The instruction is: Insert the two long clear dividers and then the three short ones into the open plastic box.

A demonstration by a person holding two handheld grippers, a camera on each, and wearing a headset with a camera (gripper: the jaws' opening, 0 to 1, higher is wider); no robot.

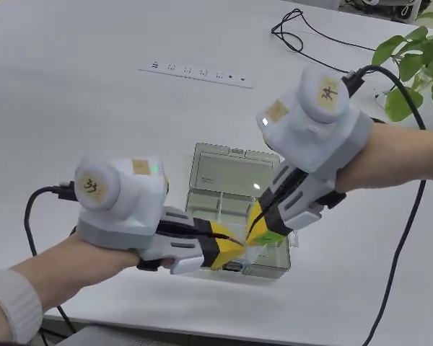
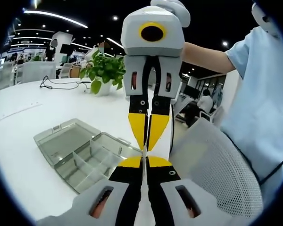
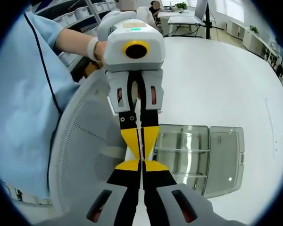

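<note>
- A clear plastic box (image 1: 206, 205) lies open near the front edge of a white desk (image 1: 94, 108), with its lid folded back toward the far edge.
- Clear dividers (image 2: 85, 155) stand inside the box and split it into compartments.
- The left gripper (image 1: 237, 245) reaches in from the left and the right gripper (image 1: 254, 229) from the upper right. Their yellow tips meet above the box's front right part.
- Both pairs of fingers (image 2: 130, 163) are pressed together. Whether a clear piece is pinched between them cannot be told.
- A power strip (image 1: 195, 73) and a black cable (image 1: 296, 32) lie toward the far edge, and a green plant (image 1: 418, 58) stands at the far right corner.
</note>
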